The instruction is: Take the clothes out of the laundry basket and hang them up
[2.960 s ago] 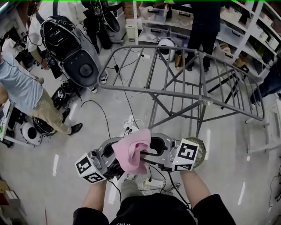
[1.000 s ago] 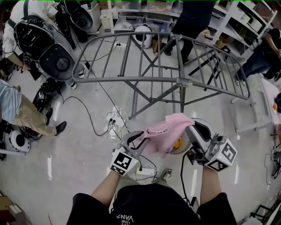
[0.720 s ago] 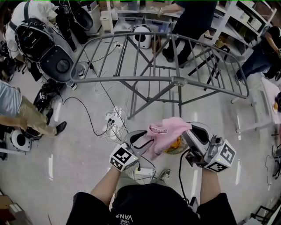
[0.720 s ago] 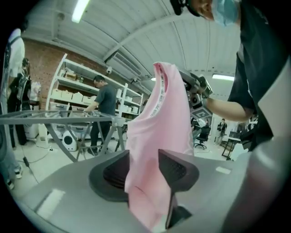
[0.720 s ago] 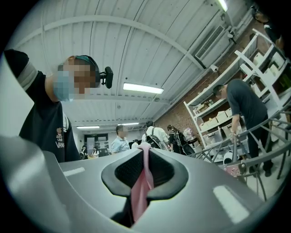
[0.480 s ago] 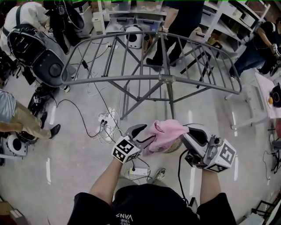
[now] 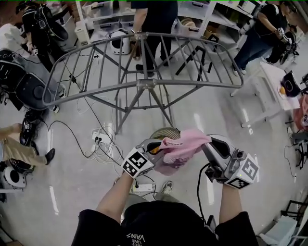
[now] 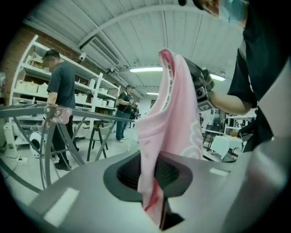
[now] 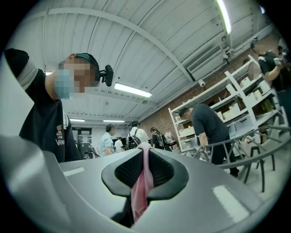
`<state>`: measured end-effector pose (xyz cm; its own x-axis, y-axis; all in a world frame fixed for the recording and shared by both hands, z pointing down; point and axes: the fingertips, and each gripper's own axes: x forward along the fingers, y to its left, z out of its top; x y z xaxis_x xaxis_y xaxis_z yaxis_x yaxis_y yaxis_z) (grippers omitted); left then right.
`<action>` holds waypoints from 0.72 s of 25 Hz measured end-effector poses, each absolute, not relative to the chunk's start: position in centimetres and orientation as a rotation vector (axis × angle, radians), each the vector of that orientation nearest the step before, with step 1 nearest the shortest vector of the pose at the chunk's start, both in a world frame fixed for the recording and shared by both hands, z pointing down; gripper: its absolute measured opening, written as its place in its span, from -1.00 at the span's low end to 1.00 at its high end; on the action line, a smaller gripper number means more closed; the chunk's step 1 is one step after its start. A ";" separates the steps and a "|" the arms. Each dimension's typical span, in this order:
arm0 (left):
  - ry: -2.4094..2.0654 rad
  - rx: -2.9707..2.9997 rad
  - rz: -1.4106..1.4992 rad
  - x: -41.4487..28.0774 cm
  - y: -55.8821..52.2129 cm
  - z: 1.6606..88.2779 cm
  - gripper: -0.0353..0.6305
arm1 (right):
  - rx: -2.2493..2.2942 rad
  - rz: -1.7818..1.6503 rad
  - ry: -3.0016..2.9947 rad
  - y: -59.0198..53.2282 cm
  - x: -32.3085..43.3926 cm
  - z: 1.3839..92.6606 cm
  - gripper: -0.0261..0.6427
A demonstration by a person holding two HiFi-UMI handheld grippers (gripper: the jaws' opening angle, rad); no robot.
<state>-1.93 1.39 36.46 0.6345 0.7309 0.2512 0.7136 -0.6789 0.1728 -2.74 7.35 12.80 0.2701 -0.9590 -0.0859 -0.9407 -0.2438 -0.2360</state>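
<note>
Head view: the pink garment (image 7: 180, 146) hangs in the air, stretched between the two tools in front of the person's chest. It is clear of the floor (image 7: 62, 192).

Left hand-held gripper (image 7: 159, 144): clenched on the garment's left edge. Its jaws have just been closing, with the cloth between them. In the left gripper view the pink fabric (image 8: 173, 113) rises out of the narrow slot between the pads and stands up as a tall fold with a pale trim along one edge.

Right hand-held gripper (image 7: 209, 140): clamped on the opposite edge. In the right gripper view a thin strip of pink cloth (image 9: 142, 191) sits pinched between the nearly closed pads.

The middle of the garment sags a little below the line between the two grips.

Laundry basket (image 7: 163, 133): a round woven rim shows on the floor, directly beyond the garment and partly covered by it.

Drying rack (image 7: 144, 85): grey metal, wings spread, standing on the floor beyond the basket. No cloth lies on its bars. The garment is well apart from it.

White cables and a power strip (image 7: 102, 139) lie on the floor left of the basket. A person in dark clothes (image 7: 154, 19) stands at the rack's far side, with shelves (image 7: 96, 9) behind.
</note>
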 end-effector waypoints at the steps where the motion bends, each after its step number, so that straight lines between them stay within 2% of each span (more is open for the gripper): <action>1: 1.208 2.818 0.480 -1.9 1.7 36.6 -0.76 | -2.318 -0.115 1.734 8.6 -2.2 13.0 -0.81; 3: 1.141 2.899 0.500 -1.7 2.0 36.4 -0.83 | -2.352 -0.130 1.687 10.8 -1.4 13.8 -0.81; 9: 0.921 3.115 0.551 -1.9 1.7 34.2 -0.83 | -2.458 -0.209 1.562 18.0 0.8 16.3 -0.81; 18: 0.762 3.392 0.470 0.6 1.6 24.8 -0.83 | -2.593 -0.274 1.470 24.3 4.7 17.2 -0.81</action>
<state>0.57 1.59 24.84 0.8740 0.3582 0.3284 0.4543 -0.8421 -0.2906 4.69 24.31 17.24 0.5035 -0.8598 0.0850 -0.8328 -0.5091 -0.2172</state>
